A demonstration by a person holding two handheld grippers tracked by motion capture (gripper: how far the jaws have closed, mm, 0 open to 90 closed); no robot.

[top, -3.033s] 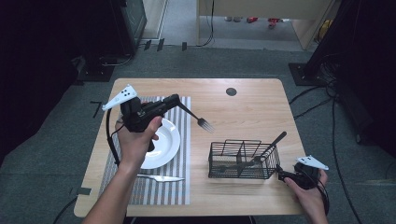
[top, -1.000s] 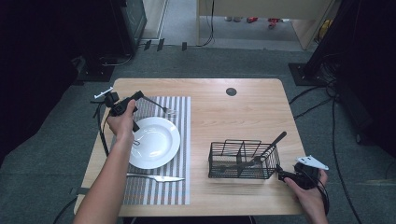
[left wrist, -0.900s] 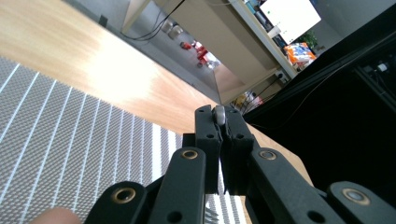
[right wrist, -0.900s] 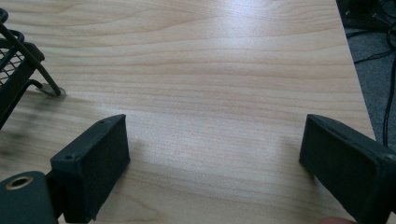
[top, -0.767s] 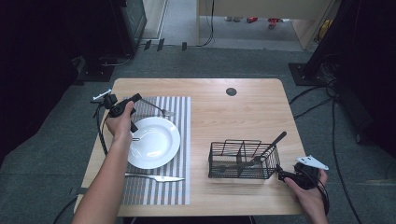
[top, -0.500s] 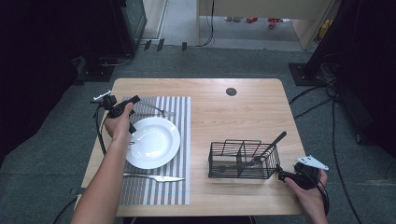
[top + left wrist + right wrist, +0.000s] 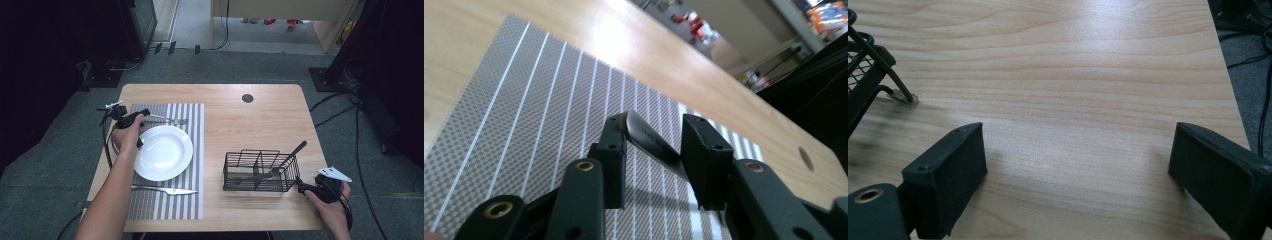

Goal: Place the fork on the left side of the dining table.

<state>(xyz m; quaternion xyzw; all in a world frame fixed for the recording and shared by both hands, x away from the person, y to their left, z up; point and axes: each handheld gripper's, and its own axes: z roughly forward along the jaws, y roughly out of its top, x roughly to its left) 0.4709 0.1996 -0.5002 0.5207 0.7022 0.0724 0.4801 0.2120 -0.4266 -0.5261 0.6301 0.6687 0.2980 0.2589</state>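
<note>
**Letting the fork go on the mat**

Easing my left gripper (image 7: 131,119) apart now: its jaws have just been opening, and in the left gripper view the fork (image 7: 651,142) handle sits between them. It leans on one pad (image 7: 614,150), but there is a clear gap to the other, so nothing is clamped.

From the high view, the fork (image 7: 167,120) lies across the far end of the striped mat (image 7: 195,150), just beyond the plate (image 7: 167,152), its tines pointing toward the middle of the worktop (image 7: 250,120). My left hand (image 7: 127,137) is at the mat's far left corner, low over it. The plate sits on the mat, white and bare. On its near side a knife (image 7: 167,190) lies across the stripes, close to the plate's rim but apart from it.

Over to my right: the right gripper (image 7: 320,187) is near the worktop's near right corner, just beside the wire caddy (image 7: 260,172). In the right gripper view its jaws stand wide, bare wood between them, and the caddy's foot (image 7: 900,96) shows at the left edge. One dark utensil (image 7: 290,155) leans out of the caddy, handle angled up and to the right. What kind it is I can't make out. A round hole (image 7: 247,98) marks the far side of the worktop.
</note>
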